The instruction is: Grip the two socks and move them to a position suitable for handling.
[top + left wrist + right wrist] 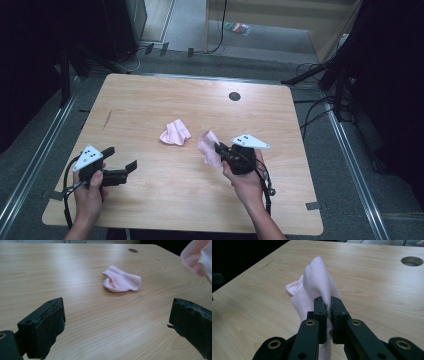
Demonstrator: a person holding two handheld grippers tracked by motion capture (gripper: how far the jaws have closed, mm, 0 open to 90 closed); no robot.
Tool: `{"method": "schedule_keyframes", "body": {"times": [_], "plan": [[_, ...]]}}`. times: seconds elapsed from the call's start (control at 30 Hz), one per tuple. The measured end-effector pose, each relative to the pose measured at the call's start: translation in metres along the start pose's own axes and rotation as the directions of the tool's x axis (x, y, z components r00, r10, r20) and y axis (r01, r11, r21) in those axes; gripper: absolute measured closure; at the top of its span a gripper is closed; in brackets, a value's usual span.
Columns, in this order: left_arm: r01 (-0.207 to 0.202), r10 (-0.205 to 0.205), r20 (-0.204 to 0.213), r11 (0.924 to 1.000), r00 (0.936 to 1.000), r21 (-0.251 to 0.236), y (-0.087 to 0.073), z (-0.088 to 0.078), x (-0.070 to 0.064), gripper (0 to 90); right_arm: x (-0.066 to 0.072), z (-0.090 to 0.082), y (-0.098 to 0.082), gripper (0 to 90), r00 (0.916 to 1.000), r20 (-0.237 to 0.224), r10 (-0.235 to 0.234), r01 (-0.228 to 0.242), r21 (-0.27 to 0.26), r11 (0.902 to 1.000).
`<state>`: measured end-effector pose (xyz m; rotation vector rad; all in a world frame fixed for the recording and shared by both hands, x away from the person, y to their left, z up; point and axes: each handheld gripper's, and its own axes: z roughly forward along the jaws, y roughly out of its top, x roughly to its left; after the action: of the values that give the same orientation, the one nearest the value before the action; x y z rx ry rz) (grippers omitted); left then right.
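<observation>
Right tongs (pixel 328 305) clamp pink sock (pixel 317 282); second sock (pixel 175 133) lies nearby.

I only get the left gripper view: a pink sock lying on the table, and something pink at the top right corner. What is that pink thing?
Observer: A second pink sock, pinched in the right gripper.
Operator: Pinched tight, or loose?
Observer: The fingers are closed on it, fabric squeezed between them.
Operator: Is it hanging in the air?
Observer: From the high view it looks lifted, beside the lying sock, apart from it.
Operator: And my own gripper?
Observer: The left gripper sits open near the table's front left corner.
</observation>
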<state>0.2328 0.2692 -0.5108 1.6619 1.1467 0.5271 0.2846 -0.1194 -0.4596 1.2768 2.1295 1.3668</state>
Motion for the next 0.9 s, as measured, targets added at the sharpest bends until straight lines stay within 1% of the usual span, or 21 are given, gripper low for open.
{"method": "schedule_keyframes", "body": {"times": [0.1, 0.13, 0.27, 0.3, 0.33, 0.37, 0.43, 0.47, 0.5, 0.53, 0.57, 0.6, 0.63, 0.67, 0.7, 0.73, 0.77, 0.8, 0.83, 0.87, 0.9], "plan": [[-0.047, 0.047, 0.023, 0.9989, 0.9986, 0.007, 0.005, 0.007, -0.016, 0.4, 0.012, 0.001, -0.002, 86.0, 0.9994, -0.034, 0.007, -0.006, 0.013, 0.9999], [-0.055, 0.055, 0.033, 0.9985, 0.998, 0.003, 0.006, 0.008, -0.02, 0.4, 0.019, 0.002, -0.003, 86.0, 0.9987, -0.05, 0.009, -0.008, 0.023, 0.9997], [-0.067, 0.068, 0.064, 0.9977, 0.9957, -0.009, 0.011, 0.011, -0.031, 0.4, 0.036, 0.005, -0.008, 86.0, 0.9956, -0.091, 0.021, -0.018, 0.037, 0.9992], [-0.065, 0.066, 0.075, 0.9978, 0.995, -0.012, 0.012, 0.012, -0.034, 0.5, 0.044, 0.007, -0.012, 86.0, 0.9935, -0.112, 0.021, -0.016, 0.045, 0.9988], [-0.067, 0.068, 0.082, 0.9977, 0.9943, -0.014, 0.012, 0.014, -0.036, 0.5, 0.044, 0.007, -0.012, 86.0, 0.9935, -0.112, 0.021, -0.016, 0.045, 0.9988], [-0.07, 0.071, 0.093, 0.9974, 0.9931, -0.015, 0.013, 0.016, -0.039, 0.5, 0.052, 0.01, -0.017, 86.0, 0.991, -0.132, 0.024, -0.016, 0.056, 0.9983], [-0.073, 0.074, 0.101, 0.9972, 0.9921, -0.016, 0.013, 0.018, -0.042, 0.4, 0.055, 0.012, -0.019, 86.0, 0.9904, -0.136, 0.023, -0.015, 0.063, 0.9979], [-0.077, 0.078, 0.107, 0.9969, 0.9912, -0.014, 0.013, 0.019, -0.044, 0.5, 0.058, 0.015, -0.023, 86.0, 0.9889, -0.146, 0.03, -0.02, 0.075, 0.997], [-0.086, 0.086, 0.113, 0.9963, 0.9899, -0.007, 0.013, 0.021, -0.046, 0.5, 0.06, 0.017, -0.027, 85.9, 0.9861, -0.159, 0.049, -0.035, 0.091, 0.9952], [-0.086, 0.086, 0.111, 0.9963, 0.9901, -0.006, 0.012, 0.022, -0.047, 0.5, 0.06, 0.021, -0.032, 86.0, 0.9794, -0.181, 0.09, -0.069, 0.117, 0.9908], [-0.095, 0.094, 0.103, 0.9955, 0.9902, -0.001, 0.012, 0.026, -0.049, 0.5, 0.059, 0.026, -0.039, 85.9, 0.9753, -0.189, 0.115, -0.09, 0.137, 0.9865], [-0.095, 0.094, 0.103, 0.9955, 0.9902, -0.001, 0.012, 0.026, -0.049, 0.5, 0.059, 0.026, -0.039, 85.9, 0.9753, -0.189, 0.115, -0.09, 0.137, 0.9865], [-0.104, 0.103, 0.102, 0.9946, 0.9894, 0.002, 0.012, 0.029, -0.051, 0.5, 0.056, 0.033, -0.047, 85.2, 0.9741, -0.173, 0.145, -0.117, 0.163, 0.9796], [-0.105, 0.104, 0.107, 0.9945, 0.9888, 0.003, 0.012, 0.032, -0.052, 0.5, 0.056, 0.033, -0.047, 85.2, 0.9741, -0.173, 0.145, -0.117, 0.163, 0.9796], [-0.1, 0.099, 0.112, 0.995, 0.9888, 0.003, 0.012, 0.035, -0.053, 0.5, 0.048, 0.04, -0.054, 75.3, 0.9775, -0.13, 0.166, -0.142, 0.179, 0.9737], [-0.097, 0.096, 0.113, 0.9953, 0.9889, 0.005, 0.013, 0.037, -0.054, 0.5, 0.048, 0.04, -0.054, 75.3, 0.9775, -0.13, 0.166, -0.142, 0.179, 0.9737], [-0.092, 0.09, 0.112, 0.9957, 0.9897, 0.013, 0.013, 0.043, -0.055, 0.5, 0.04, 0.045, -0.059, 55.0, 0.9838, -0.066, 0.167, -0.153, 0.174, 0.9728], [-0.092, 0.09, 0.112, 0.9957, 0.9897, 0.013, 0.013, 0.043, -0.055, 0.5, 0.04, 0.045, -0.059, 55.0, 0.9838, -0.066, 0.167, -0.153, 0.174, 0.9728], [-0.089, 0.087, 0.112, 0.9959, 0.99, 0.017, 0.013, 0.046, -0.056, 0.5, 0.037, 0.045, -0.06, 51.5, 0.9872, -0.042, 0.154, -0.145, 0.169, 0.9749], [-0.083, 0.08, 0.111, 0.9963, 0.9906, 0.02, 0.012, 0.048, -0.057, 0.5, 0.034, 0.043, -0.061, 47.9, 0.9903, -0.009, 0.139, -0.136, 0.153, 0.9789], [-0.08, 0.077, 0.109, 0.9965, 0.9911, 0.024, 0.012, 0.05, -0.057, 0.5, 0.033, 0.036, -0.062, 46.5, 0.9907, -0.01, 0.136, -0.134, 0.121, 0.9836]]}}
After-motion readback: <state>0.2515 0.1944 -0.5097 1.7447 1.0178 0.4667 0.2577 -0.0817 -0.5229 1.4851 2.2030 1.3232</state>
